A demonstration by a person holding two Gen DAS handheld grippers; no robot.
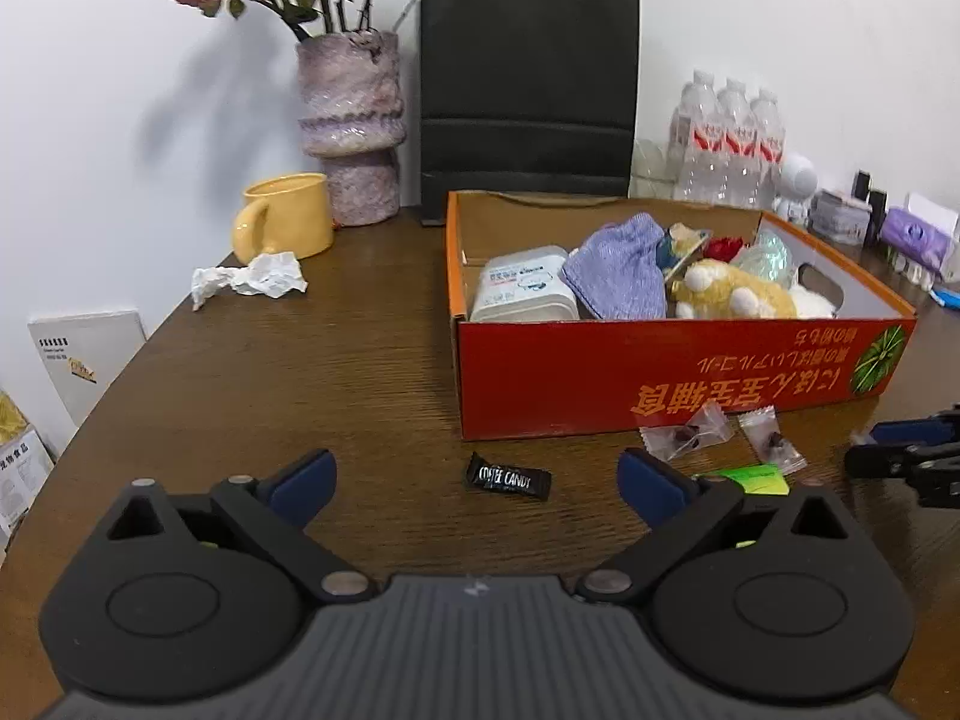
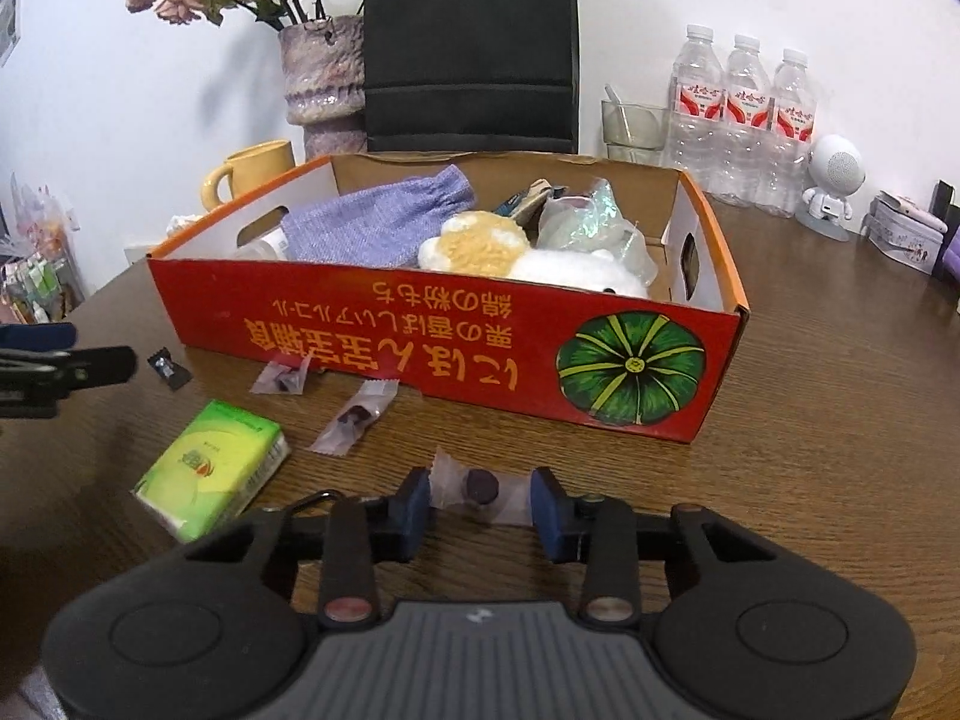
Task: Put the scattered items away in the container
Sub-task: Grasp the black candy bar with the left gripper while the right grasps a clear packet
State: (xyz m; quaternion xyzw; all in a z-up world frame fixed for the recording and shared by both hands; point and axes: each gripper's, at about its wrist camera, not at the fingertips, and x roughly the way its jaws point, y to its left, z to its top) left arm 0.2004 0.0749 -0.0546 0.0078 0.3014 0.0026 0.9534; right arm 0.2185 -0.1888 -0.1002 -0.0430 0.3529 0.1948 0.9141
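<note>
A red cardboard box (image 1: 660,372) (image 2: 420,330) holds a purple cloth (image 1: 621,267), a wipes pack (image 1: 522,291) and plush toys (image 2: 480,243). In front of it on the wooden table lie a black coffee candy (image 1: 508,476) (image 2: 170,368), two clear wrapped candies (image 1: 690,432) (image 1: 771,441) (image 2: 282,377) (image 2: 354,417) and a green tissue pack (image 2: 213,468) (image 1: 753,477). My left gripper (image 1: 477,480) is open, its jaws either side of the black candy. My right gripper (image 2: 480,501) has its pads around a third clear wrapped candy (image 2: 480,489); contact is unclear.
A crumpled tissue (image 1: 258,277), a yellow mug (image 1: 288,217), a vase of dried flowers (image 1: 354,126) and a black paper bag (image 1: 528,90) stand behind the box. Water bottles (image 2: 744,120), a glass (image 2: 633,129), a white robot figure (image 2: 831,186) and a tin (image 2: 906,231) are at the right.
</note>
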